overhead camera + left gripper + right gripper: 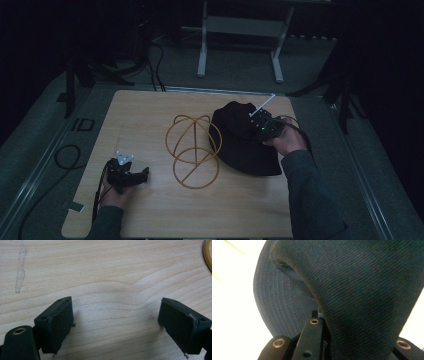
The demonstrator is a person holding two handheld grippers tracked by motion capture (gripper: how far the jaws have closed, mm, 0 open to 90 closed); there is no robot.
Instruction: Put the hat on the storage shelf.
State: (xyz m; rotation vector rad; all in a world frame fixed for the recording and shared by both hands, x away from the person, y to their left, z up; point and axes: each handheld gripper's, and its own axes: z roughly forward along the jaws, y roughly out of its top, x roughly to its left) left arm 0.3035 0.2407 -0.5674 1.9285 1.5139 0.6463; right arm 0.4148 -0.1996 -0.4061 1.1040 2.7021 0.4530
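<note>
Hat (pixel 240 140) sits right of the wire stand (pixel 192 150) on the table (pixel 150 215); right gripper (pixel 261 127) pinches its crown fabric, looks like lift-off step. Left gripper (pixel 131 176) rests spread, holding nothing. Next move probably calls for carrying the hat left, over the stand, without snagging the wire.

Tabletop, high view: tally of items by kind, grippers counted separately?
Black hat: 1
Yellow wire hat stand: 1
Handheld grippers: 2, the left gripper with jaws apart over the bare wooden table, the right gripper shut on the hat's cloth
Total: 4
</note>
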